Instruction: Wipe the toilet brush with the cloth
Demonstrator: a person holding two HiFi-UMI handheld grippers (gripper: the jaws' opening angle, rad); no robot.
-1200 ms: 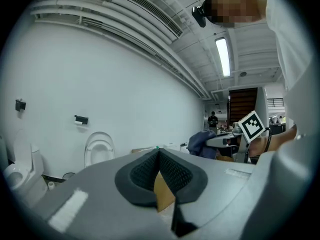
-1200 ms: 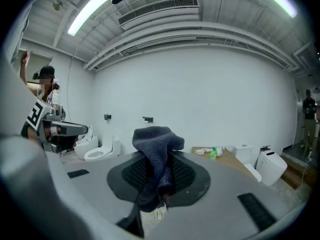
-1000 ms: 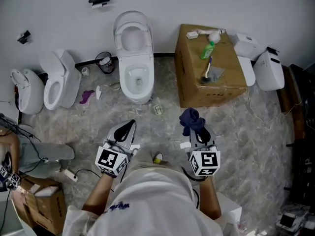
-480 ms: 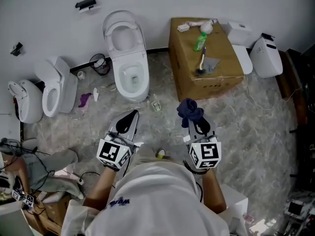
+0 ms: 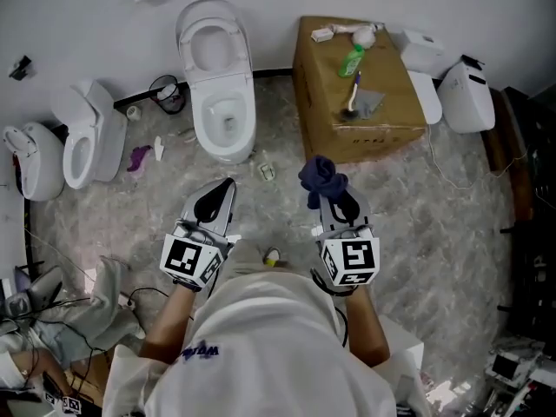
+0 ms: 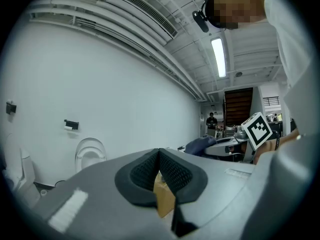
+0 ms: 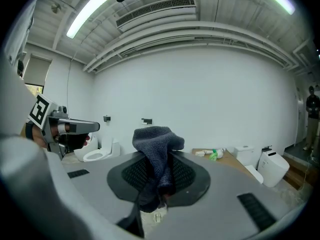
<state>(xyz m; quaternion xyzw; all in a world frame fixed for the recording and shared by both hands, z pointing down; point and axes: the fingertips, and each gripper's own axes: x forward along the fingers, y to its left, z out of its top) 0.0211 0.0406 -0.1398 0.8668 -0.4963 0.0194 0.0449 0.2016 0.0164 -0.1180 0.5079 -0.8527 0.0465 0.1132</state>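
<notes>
Dark blue cloth (image 7: 156,149): still pinched in right gripper (image 5: 335,203). Left gripper (image 5: 216,201): pads together, empty. Toilet brush (image 5: 354,92): ahead on cardboard box (image 5: 328,68), unwiped.

Coarse-knit cloth (image 7: 156,143), matt cardboard box (image 5: 318,94)

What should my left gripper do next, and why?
Probably carry the left gripper, shut and empty, toward the toilet brush lying on the cardboard box, since the right gripper already clamps the cloth.

Bright, even light from ceiling tube (image 6: 218,57); soft shadows; strong fisheye bending, dark corners.
</notes>
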